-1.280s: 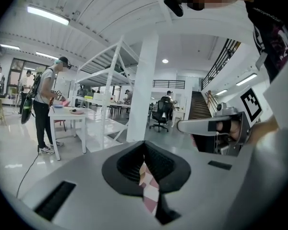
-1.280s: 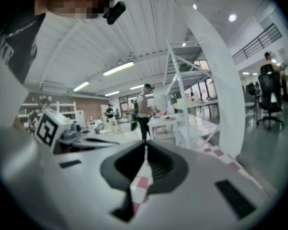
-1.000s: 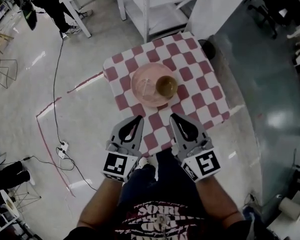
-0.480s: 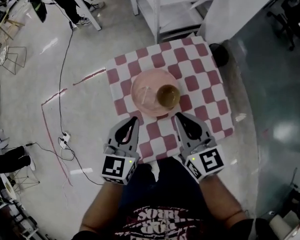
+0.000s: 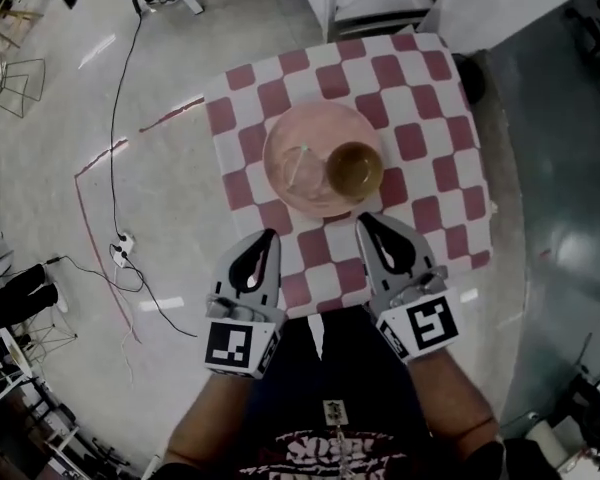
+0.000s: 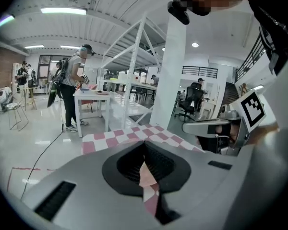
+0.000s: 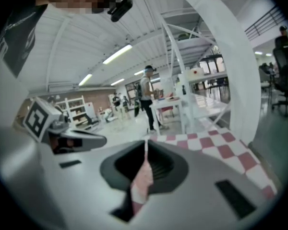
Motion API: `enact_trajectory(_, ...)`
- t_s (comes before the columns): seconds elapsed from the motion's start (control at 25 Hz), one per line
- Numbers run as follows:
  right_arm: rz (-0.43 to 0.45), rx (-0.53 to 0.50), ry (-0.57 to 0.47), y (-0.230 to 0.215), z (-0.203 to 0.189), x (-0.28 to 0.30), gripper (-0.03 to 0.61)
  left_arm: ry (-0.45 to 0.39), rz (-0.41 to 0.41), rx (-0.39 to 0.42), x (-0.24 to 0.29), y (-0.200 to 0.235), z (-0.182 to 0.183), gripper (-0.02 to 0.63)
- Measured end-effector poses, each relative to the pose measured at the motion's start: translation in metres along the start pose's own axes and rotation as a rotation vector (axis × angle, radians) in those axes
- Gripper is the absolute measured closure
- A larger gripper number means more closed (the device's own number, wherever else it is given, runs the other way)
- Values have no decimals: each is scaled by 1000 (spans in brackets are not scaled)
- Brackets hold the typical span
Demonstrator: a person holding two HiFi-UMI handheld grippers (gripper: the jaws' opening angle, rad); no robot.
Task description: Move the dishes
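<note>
Fingers [image 6: 77, 176] pressed together on both sides, gripping nothing: left gripper [image 5: 268, 236] and right gripper [image 5: 366, 220] held side by side, tips aimed forward over the near part of the checked bench [image 5: 430, 98]. Likely kept closed only for the approach; opening needed before any grasp. Mid-bench, just beyond the tips, a pink plate [image 5: 288, 130]. On its right half, a brown bowl [image 5: 354, 170], stacked perhaps for moving as one load. Beside the bowl, something small and clear [image 5: 302, 166], hard to identify.
</note>
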State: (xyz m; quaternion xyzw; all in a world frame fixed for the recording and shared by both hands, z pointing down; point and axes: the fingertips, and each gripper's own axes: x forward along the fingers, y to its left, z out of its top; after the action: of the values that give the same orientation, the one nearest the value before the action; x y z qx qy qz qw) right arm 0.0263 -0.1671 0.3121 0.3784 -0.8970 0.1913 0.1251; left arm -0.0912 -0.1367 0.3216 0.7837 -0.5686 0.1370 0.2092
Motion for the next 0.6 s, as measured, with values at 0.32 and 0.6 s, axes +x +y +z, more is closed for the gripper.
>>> enact_trajectory(0.32,-41,8,30,6,-31,21,541,33,3,-50,28,28,-33,583)
enact_trajectory(0.6,-183,32,81,-30,-64,24,541,66,-39,-47,44,44,-66,583)
